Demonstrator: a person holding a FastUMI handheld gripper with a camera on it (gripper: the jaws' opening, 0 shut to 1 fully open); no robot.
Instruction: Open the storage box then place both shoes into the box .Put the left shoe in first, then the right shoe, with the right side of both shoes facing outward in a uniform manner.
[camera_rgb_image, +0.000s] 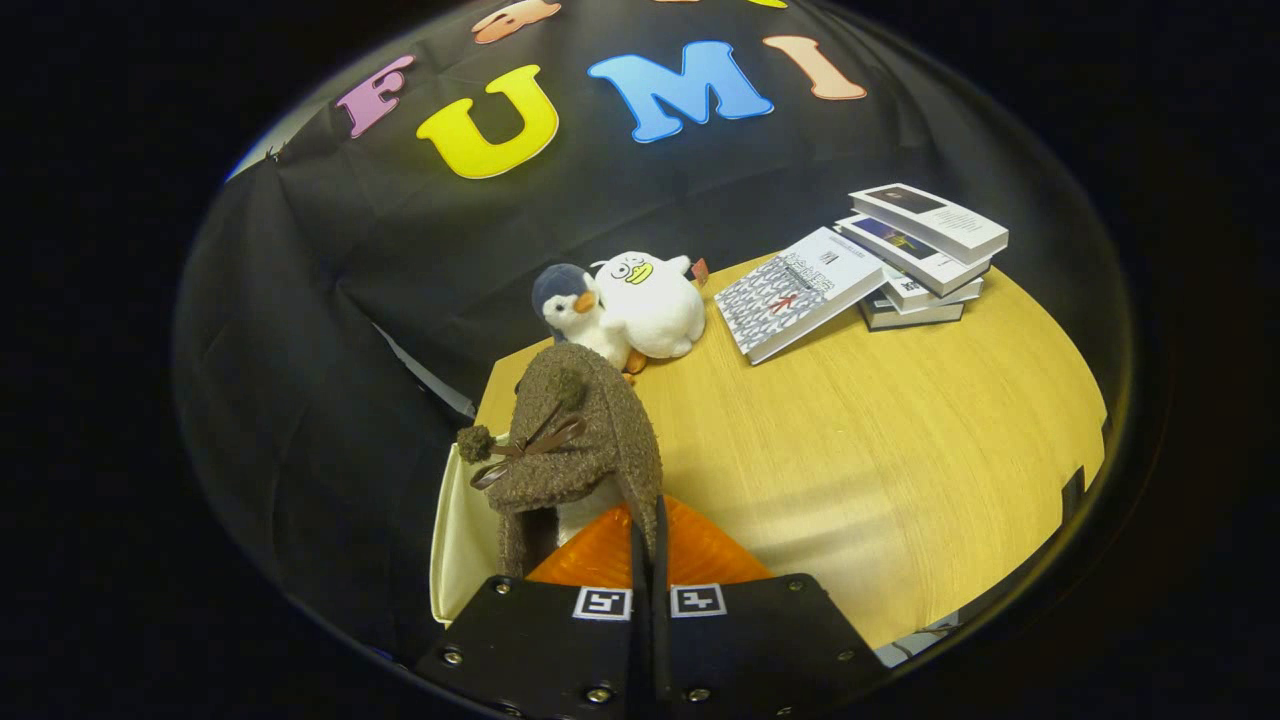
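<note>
Shoe (580, 440) in hand: my gripper (648, 545) is pinched nearly closed on the collar of the fuzzy brown shoe, which hangs just ahead of the fingers at about eleven o'clock. Below it, toward nine o'clock, a cream edge of the storage box (462, 540) shows off the tabletop (900, 450) rim. To do this well, I would keep the pinch firm, lower slowly, and check the shoe's right side faces outward before letting go. Plush penguin (572, 305), white plush duck (650, 300) and books (905, 265) sit well beyond, from twelve to two o'clock.
</note>
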